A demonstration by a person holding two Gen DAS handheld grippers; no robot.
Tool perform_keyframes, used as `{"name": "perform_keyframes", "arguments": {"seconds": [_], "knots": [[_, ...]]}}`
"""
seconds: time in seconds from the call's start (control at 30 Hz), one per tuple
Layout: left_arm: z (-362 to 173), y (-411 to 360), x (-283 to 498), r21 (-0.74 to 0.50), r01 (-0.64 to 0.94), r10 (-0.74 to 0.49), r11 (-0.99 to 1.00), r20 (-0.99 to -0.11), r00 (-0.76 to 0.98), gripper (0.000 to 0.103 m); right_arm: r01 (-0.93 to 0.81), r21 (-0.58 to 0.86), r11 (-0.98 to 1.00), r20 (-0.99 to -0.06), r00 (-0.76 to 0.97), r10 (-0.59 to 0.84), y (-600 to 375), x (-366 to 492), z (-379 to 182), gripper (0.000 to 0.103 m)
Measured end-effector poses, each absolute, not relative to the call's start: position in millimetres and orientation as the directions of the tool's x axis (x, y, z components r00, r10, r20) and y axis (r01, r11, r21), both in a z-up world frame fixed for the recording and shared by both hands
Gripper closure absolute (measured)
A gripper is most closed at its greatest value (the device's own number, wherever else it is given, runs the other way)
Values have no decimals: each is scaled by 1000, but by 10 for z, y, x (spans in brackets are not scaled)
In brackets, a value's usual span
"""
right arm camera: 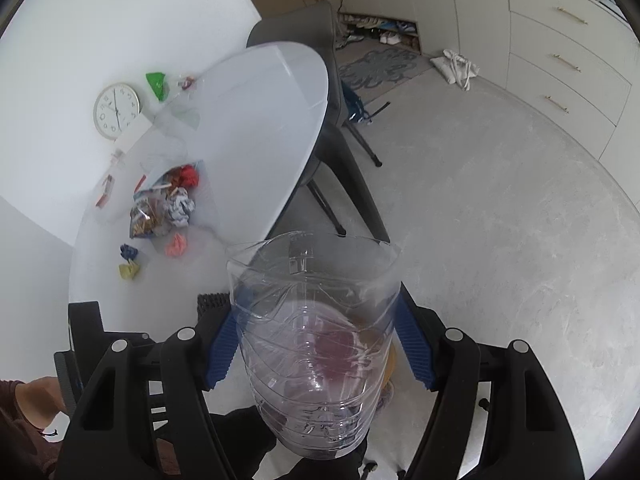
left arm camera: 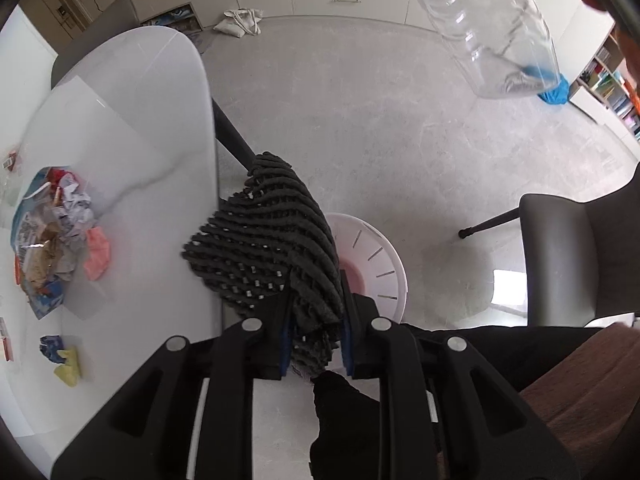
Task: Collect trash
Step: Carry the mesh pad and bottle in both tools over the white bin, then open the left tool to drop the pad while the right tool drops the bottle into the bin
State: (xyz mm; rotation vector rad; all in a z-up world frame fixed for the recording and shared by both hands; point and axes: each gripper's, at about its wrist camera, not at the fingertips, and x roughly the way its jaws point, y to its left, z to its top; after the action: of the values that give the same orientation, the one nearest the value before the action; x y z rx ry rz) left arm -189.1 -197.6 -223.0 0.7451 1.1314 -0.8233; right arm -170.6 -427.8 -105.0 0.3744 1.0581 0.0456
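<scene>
Clamping on a dark mesh mat [left arm camera: 264,240], the left gripper [left arm camera: 316,332] is pinching one bunched edge between its blue pads; the rest is drooping forward over a white bin [left arm camera: 376,264] on the floor, just off the table [left arm camera: 132,132] edge. The mat is looking soft, light and grippy, so it is likely going to hang rather than hold shape; the bunched edge is probably a fair hold, though the open weave could be snagging on the pads at release.

The right gripper [right arm camera: 320,340] is straddling a clear plastic bottle [right arm camera: 316,344], pads against its ribbed sides, the bottle end-on to the camera. It is reading as empty, light, thin-walled and slick, so a hard squeeze would probably be buckling it and a light one letting it slip. The ribbed mid-body is likely the best place to grip. In the left wrist view the same bottle is hanging up high, well apart from the mat.

Remaining trash is sitting on the table: crumpled wrappers [right arm camera: 164,204], a pink wad [right arm camera: 176,245], yellow and blue scraps [right arm camera: 129,264], a green bag [right arm camera: 157,84] near a clock [right arm camera: 116,111]. Both grippers being loaded, nothing more is getting picked up until they are emptied. Chair [left arm camera: 576,256] and table leg [left arm camera: 232,136] are crowding the bin. The person's legs are also close underneath.
</scene>
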Motion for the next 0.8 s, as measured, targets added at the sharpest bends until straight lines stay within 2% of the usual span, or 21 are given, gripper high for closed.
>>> {"name": "perform_keyframes", "arguments": {"seconds": [0.07, 0.3, 0.4, 0.47, 0.57, 0.8], "knots": [[-2340, -2021, -1952, 102, 863, -171, 495, -962, 212, 71, 127, 321, 939, -847, 482, 224, -4286, -1686, -1102, 33], [-2615, -2093, -2037, 153, 866, -129, 476, -962, 241, 63, 84, 337, 938, -854, 446, 267, -4264, -1672, -1233, 33], [-2625, -2098, -2098, 179, 867, -135, 466, -954, 269, 53, 76, 343, 936, -856, 435, 278, -4277, -1689, -1285, 33], [-2590, -2090, -2138, 196, 866, -147, 459, -945, 292, 40, 73, 345, 936, -858, 427, 283, -4292, -1692, -1313, 32], [-2513, -2096, -2187, 201, 869, -177, 453, -935, 308, 32, 68, 345, 936, -862, 418, 287, -4280, -1694, -1345, 32], [-2249, -2023, -2189, 164, 855, -231, 492, -922, 310, 26, 53, 351, 935, -864, 403, 302, -4226, -1687, -1376, 32]]}}
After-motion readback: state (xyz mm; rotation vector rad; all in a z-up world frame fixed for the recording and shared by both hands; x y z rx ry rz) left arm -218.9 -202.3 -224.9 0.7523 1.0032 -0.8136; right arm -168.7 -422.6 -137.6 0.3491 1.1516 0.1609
